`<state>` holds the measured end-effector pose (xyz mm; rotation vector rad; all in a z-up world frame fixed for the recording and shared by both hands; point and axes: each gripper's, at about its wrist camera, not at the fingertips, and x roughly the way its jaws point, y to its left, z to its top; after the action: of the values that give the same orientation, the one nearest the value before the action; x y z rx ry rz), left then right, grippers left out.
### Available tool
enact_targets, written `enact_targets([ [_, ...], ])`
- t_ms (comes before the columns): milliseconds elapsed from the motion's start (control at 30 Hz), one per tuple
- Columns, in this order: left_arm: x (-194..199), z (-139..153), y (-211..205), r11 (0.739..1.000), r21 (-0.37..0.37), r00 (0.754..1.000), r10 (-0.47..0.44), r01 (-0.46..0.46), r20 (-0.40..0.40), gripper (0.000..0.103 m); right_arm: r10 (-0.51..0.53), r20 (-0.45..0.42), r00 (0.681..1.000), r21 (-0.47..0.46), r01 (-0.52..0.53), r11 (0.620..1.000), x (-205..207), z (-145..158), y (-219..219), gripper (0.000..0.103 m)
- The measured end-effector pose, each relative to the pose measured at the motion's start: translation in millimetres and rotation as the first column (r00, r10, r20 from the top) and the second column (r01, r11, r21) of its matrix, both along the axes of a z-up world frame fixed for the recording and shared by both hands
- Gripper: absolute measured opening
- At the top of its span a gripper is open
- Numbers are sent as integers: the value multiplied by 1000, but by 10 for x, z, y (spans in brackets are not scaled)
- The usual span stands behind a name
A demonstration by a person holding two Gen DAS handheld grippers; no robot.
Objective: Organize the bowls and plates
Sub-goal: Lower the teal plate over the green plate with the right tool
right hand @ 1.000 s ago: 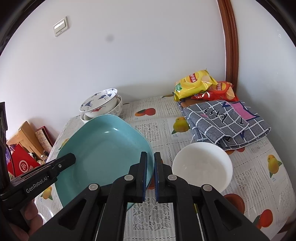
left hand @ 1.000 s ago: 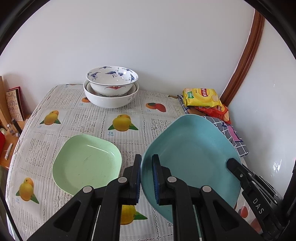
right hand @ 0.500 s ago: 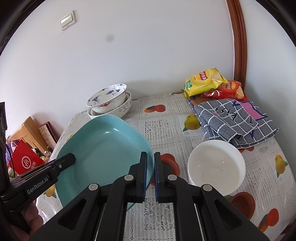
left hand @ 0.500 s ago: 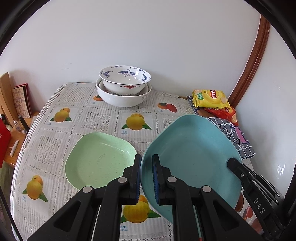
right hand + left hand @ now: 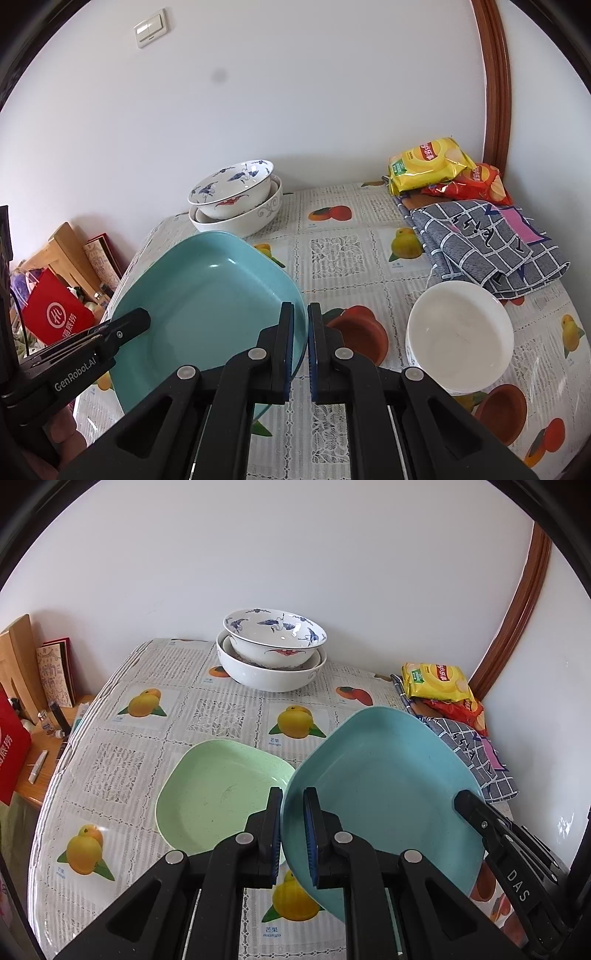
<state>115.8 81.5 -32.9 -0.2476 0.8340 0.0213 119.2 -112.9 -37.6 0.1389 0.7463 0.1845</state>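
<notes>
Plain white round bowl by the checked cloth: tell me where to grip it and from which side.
Take the plain white round bowl by its thin upright rim, one jaw inside and one outside, coming from above on the near side. It sits upright and open; the grey checked cloth crowds its far edge.

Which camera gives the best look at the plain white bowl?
The right wrist view: the plain white bowl sits in full sight on the fruit-print tablecloth, beside the checked cloth. In the left wrist view it does not show at all.
</notes>
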Motion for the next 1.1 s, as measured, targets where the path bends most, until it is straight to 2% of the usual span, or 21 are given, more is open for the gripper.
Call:
enact_targets([
  [567, 0, -40, 170, 999, -28, 1000, 22, -22, -3, 11, 10, -12, 1000, -27, -10, 1000, 40, -53, 192, 7],
  [1100, 45, -224, 404, 997, -57, 998, 50, -52, -35, 11, 33, -41, 999, -48, -35, 998, 156, -177, 411, 7],
])
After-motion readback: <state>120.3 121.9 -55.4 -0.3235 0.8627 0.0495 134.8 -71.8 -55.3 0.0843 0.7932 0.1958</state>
